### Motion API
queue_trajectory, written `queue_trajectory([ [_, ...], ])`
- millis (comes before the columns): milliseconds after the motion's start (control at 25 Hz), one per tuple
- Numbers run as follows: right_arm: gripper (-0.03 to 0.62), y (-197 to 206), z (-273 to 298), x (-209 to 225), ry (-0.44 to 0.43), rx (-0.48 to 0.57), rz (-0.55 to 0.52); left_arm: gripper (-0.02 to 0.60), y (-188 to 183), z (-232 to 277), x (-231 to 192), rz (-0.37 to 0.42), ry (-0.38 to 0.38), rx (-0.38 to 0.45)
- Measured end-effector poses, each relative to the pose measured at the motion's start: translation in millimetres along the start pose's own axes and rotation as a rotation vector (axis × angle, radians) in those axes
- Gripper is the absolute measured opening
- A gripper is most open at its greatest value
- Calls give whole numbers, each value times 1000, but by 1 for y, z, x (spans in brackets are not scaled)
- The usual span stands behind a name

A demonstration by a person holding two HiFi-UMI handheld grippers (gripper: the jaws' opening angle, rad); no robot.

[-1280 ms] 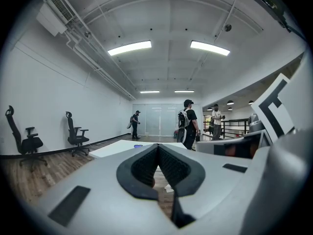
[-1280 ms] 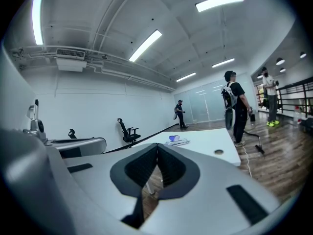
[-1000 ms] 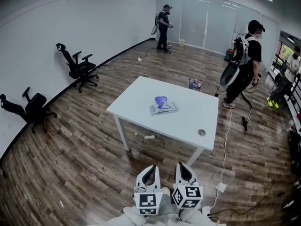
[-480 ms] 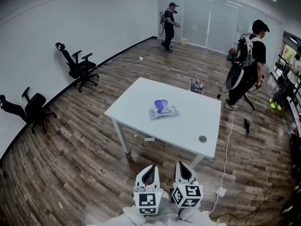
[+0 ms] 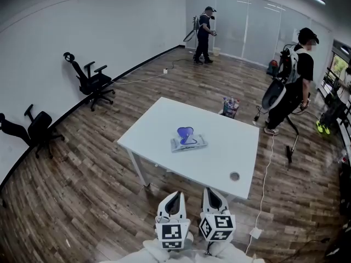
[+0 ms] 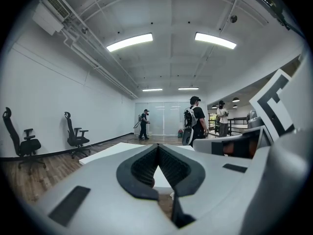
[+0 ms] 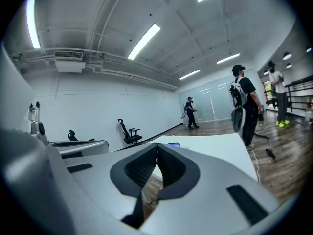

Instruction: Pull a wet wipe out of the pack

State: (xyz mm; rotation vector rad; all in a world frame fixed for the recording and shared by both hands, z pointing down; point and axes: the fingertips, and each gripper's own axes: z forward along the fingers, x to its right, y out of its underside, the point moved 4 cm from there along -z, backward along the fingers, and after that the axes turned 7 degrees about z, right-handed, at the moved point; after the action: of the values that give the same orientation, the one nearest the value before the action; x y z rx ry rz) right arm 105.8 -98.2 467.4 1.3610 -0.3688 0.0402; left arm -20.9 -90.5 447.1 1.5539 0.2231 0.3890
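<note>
You're standing in a bare, open office room: one white desk (image 5: 219, 147) on a plank floor (image 5: 82, 163), office chairs (image 5: 93, 80) parked along the white wall (image 5: 66, 26), a glass partition (image 5: 241, 26) at the far end, strip lights (image 6: 129, 41) overhead, and people (image 5: 293, 70) wearing backpack rigs.

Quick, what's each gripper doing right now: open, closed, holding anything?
Left hand-held gripper: closed, nothing between the jaws.
Right hand-held gripper: closed, nothing between the jaws.
</note>
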Motion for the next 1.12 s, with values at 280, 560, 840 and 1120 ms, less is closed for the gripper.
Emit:
queue_trajectory([
  [280,9,-17,41,22,-12,-3,-9,0,-3,49,-3,-6,-10,2],
  [560,9,-27,74,47,-10,-9,3,0,-3,90,1,-4,3,-6],
  [840,9,-32,108,64,-23,-25,20,0,2,126,0,0,-8,-26],
  [1120,9,-41,136,76,-37,-26,17,0,2,157,-8,-15,-31,-30],
])
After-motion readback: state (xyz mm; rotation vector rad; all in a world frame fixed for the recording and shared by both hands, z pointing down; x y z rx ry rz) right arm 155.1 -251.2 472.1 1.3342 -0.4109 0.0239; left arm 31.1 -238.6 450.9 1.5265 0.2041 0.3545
